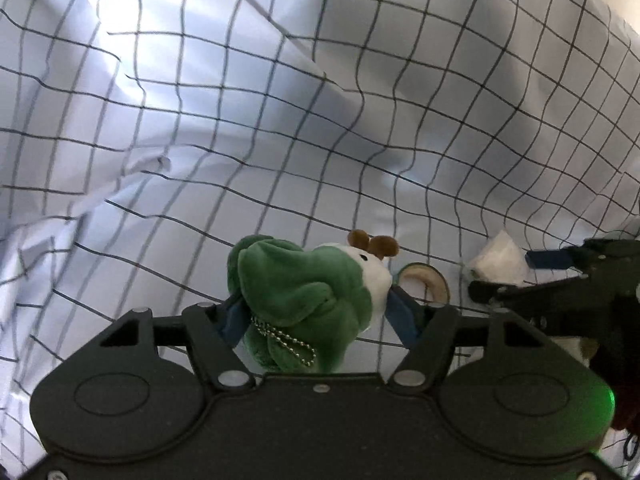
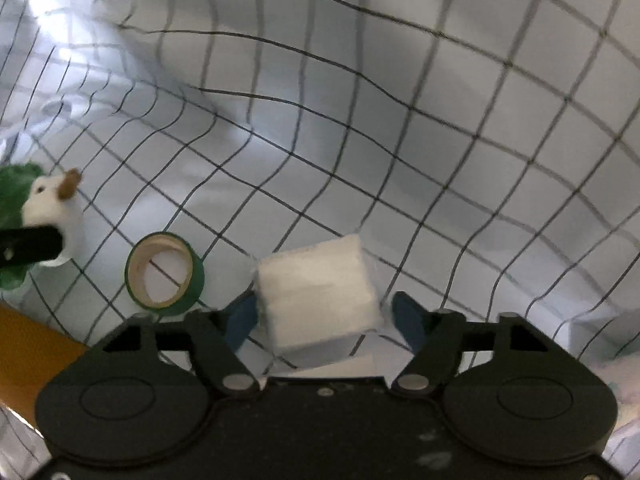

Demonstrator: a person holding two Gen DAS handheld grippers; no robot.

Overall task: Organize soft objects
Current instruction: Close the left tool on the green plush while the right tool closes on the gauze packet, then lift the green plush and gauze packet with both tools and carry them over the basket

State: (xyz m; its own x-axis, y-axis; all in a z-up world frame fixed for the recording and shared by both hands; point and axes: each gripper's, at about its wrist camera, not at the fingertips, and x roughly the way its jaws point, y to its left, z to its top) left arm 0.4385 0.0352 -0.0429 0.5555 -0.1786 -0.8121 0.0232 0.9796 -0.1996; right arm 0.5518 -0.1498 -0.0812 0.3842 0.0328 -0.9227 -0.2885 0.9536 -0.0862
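Your left tongs (image 1: 316,312) pinched the squashy plush toy (image 1: 304,292); your right tongs (image 2: 324,320) stood spread around a light foam block (image 2: 316,300), gripped best across flat sides.

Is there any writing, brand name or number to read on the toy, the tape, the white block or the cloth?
None: no words, labels or numbers show on the plush toy, the roll of tape, the white block or the checked cloth.

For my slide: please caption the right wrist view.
Right gripper straddles white foam block, green tape roll alongside.
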